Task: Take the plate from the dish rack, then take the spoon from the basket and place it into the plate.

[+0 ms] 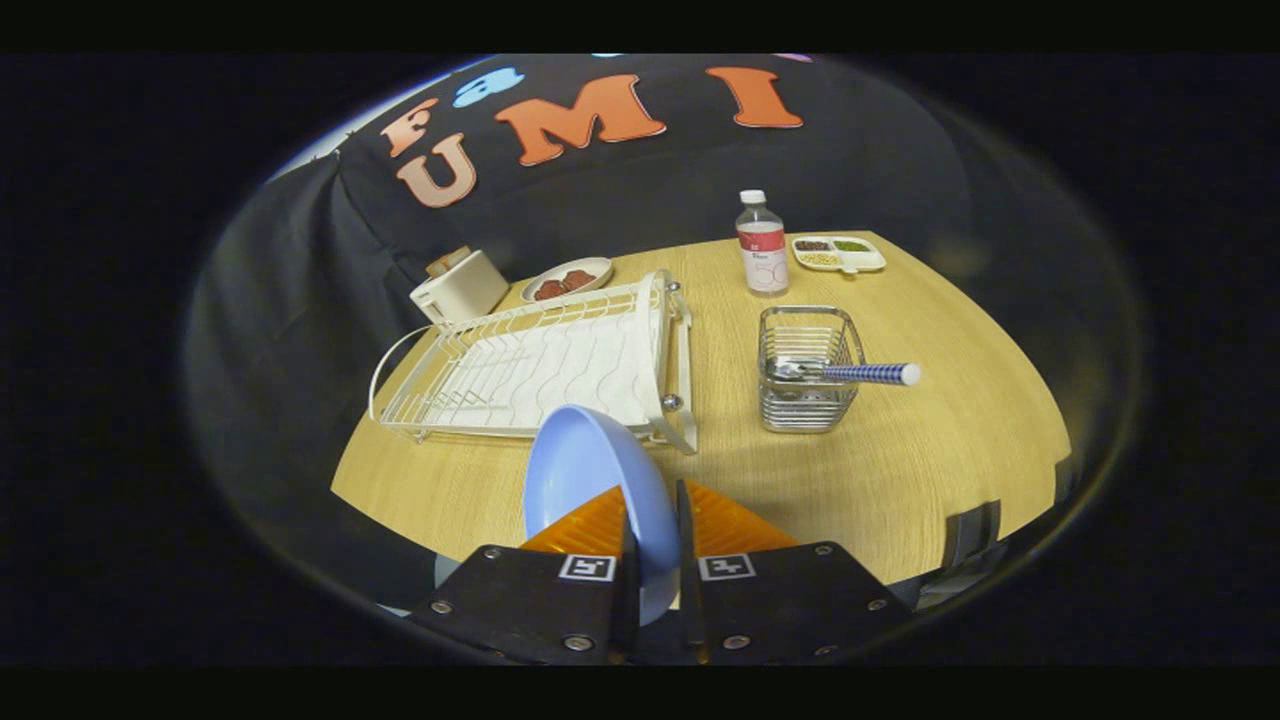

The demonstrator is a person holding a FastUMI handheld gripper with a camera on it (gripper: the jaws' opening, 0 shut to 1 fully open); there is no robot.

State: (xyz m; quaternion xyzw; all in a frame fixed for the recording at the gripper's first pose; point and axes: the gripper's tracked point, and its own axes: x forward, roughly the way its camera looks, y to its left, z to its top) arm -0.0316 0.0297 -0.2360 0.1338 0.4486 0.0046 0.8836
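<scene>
My gripper (652, 520) is shut on the rim of a light blue plate (580, 470), which stands on edge between the fingers above the wooden table, in front of the dish rack. The white wire dish rack (530, 365) lies beyond the plate and holds no dishes. To the right of the fingers stands a metal wire basket (808, 370). A spoon (850, 373) with a blue-and-white checked handle lies across the basket's rim, its bowl inside and its handle sticking out to the right.
A white toaster (460, 287) and a plate of reddish food (567, 279) sit behind the rack. A clear bottle (763, 245) and a divided snack tray (838, 253) stand at the far side of the wooden table (900, 470). Bare tabletop lies between me and the basket.
</scene>
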